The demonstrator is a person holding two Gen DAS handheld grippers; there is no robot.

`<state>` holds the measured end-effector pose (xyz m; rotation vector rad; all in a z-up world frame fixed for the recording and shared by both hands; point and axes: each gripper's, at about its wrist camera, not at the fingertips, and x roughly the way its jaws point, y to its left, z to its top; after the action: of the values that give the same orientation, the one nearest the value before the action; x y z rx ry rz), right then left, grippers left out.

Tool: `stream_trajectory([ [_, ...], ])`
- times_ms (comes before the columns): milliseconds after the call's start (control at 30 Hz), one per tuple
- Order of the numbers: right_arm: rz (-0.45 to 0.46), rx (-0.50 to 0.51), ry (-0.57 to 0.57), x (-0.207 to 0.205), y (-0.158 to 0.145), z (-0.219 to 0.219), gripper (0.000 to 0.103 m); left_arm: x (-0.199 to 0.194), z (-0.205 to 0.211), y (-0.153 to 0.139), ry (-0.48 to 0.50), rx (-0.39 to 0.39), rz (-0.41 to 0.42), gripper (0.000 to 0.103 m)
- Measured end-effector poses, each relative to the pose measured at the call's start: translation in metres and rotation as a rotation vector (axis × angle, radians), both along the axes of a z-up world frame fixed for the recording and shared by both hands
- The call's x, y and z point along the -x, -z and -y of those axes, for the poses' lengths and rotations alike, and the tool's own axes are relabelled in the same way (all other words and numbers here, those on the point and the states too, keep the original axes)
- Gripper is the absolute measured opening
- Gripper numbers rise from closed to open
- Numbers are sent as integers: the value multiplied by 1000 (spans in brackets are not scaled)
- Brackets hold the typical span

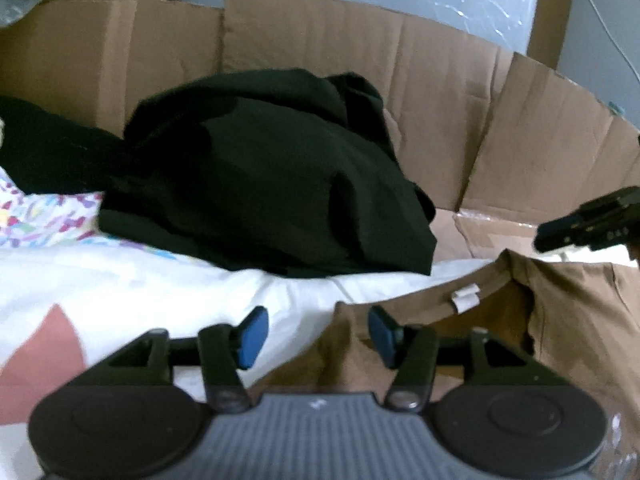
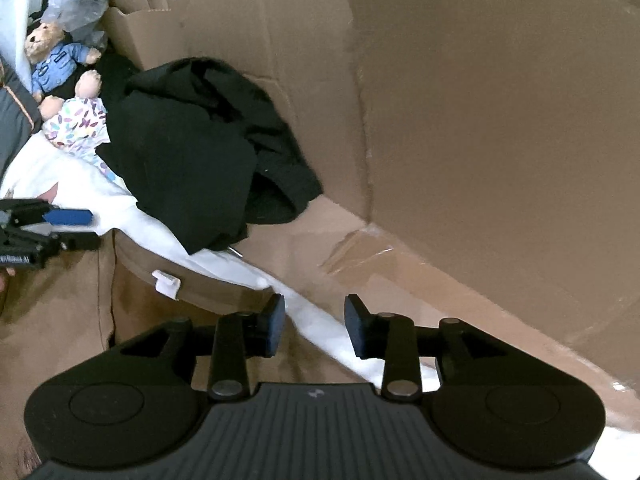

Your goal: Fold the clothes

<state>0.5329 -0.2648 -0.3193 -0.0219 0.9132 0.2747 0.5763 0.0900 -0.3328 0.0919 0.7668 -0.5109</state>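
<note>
Where your brown shirt (image 1: 500,320) spreads across the lower right of the left wrist view, your left gripper (image 1: 318,334) stands apart and empty above its edge. Your right gripper (image 2: 316,324) gapes narrower, empty. A black garment (image 1: 272,168) lies heaped above centre.

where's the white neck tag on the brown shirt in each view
Left wrist view: the white neck tag sits right of centre, on the brown shirt collar, just beyond the left gripper.
Right wrist view: the tag is lower left, on the collar, left of the right gripper.
Shared landmark: the crumpled black garment lies beyond the tag in both.
</note>
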Motion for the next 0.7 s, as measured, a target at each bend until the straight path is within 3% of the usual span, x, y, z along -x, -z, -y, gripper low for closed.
stream_trajectory([
  [333, -4, 110, 55, 42, -14, 64, 37, 29, -59, -18, -98, -54, 12, 58],
  [700, -104, 210, 51, 72, 10, 83, 36, 73, -130, -27, -199, -96, 10, 58],
])
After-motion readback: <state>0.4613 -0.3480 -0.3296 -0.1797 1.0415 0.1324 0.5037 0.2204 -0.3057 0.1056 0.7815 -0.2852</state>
